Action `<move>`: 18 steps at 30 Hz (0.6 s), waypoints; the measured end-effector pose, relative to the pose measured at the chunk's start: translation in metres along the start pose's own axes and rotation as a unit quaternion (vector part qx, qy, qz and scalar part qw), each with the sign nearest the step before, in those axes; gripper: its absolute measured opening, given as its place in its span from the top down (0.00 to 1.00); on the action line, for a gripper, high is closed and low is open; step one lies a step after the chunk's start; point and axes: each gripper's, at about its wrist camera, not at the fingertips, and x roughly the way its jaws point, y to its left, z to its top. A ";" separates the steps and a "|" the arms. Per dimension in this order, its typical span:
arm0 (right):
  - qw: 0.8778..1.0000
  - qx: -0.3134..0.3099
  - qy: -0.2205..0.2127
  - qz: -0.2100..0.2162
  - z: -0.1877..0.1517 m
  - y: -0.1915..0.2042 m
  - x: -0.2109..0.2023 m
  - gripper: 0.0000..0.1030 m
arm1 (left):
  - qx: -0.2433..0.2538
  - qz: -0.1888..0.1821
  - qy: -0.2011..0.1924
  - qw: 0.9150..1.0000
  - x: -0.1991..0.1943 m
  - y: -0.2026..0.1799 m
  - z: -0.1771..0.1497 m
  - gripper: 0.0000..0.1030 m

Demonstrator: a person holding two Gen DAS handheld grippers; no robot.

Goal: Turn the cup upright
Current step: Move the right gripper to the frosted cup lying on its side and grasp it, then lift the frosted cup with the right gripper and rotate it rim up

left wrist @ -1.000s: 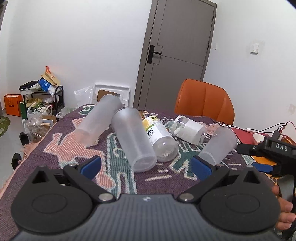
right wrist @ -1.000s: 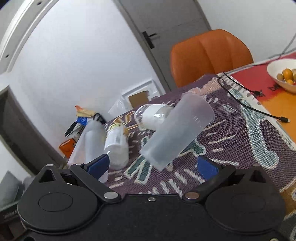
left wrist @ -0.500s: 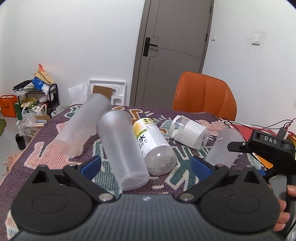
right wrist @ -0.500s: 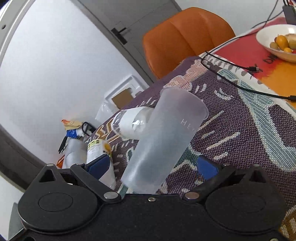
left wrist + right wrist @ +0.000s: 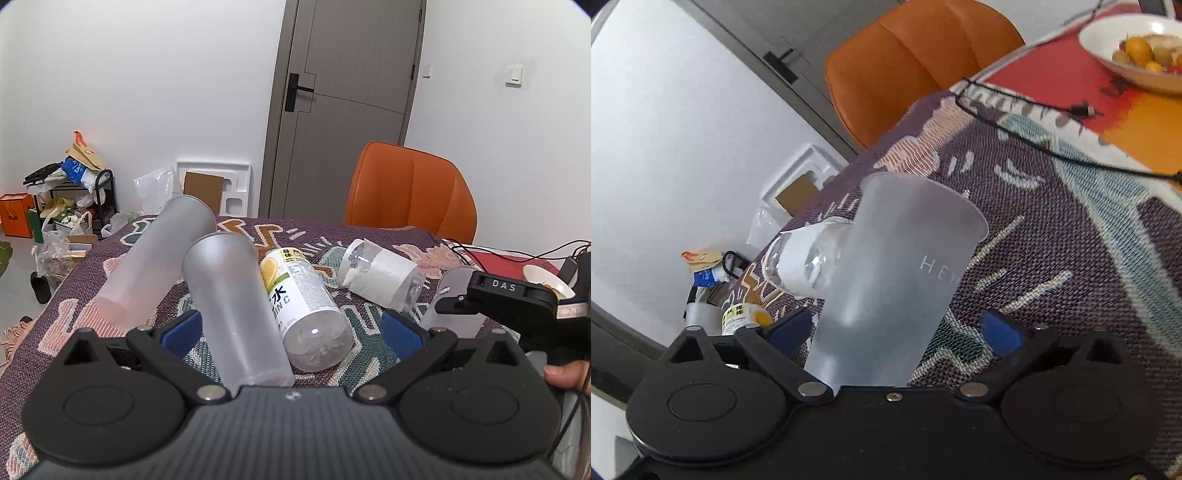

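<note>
Now the right tongs (image 5: 897,332) have closed in on the frosted cup (image 5: 897,280) lying on the bench (image 5: 1052,266): a second ago it lay ahead of them, and now its base sits between their spread, not yet pinching pads. The left tongs (image 5: 291,328) hang spread over a second frosted tumbler (image 5: 236,310), so gripping and tipping presumably comes next.

Two cups (image 5: 236,306) (image 5: 155,266) lie side by side near the counter (image 5: 66,317)'s left edge, a bottle (image 5: 303,310) just to their right, a second bottle (image 5: 380,277) beyond it. Toward the right edge, a third cup (image 5: 897,280) sits between the right tool (image 5: 897,332)'s fingers. A chair (image 5: 410,195) stands behind the far edge.
</note>
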 end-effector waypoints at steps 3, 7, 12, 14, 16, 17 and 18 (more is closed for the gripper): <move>1.000 0.022 0.000 0.013 -0.001 -0.005 0.000 0.33 | -0.001 0.000 0.003 1.000 0.001 0.001 -0.001 0.01; 0.999 0.039 -0.004 0.027 -0.007 -0.013 -0.009 0.39 | -0.001 -0.001 0.006 1.000 -0.003 0.003 -0.002 0.01; 0.998 0.051 -0.009 0.042 -0.015 -0.022 -0.024 0.39 | 0.000 -0.005 0.005 1.000 -0.009 0.002 -0.005 0.01; 0.997 0.056 -0.011 0.047 -0.018 -0.025 -0.029 0.39 | 0.000 -0.007 0.004 1.000 -0.014 0.001 -0.007 0.01; 0.997 0.059 -0.015 0.053 -0.021 -0.028 -0.035 0.39 | -0.001 -0.008 0.002 1.000 -0.018 0.001 -0.009 0.01; 0.997 0.060 -0.016 0.056 -0.023 -0.029 -0.038 0.39 | -0.002 -0.009 0.001 1.000 -0.021 0.001 -0.011 0.01; 0.996 0.060 -0.018 0.059 -0.025 -0.031 -0.041 0.39 | -0.002 -0.010 -0.001 1.000 -0.025 0.001 -0.012 0.01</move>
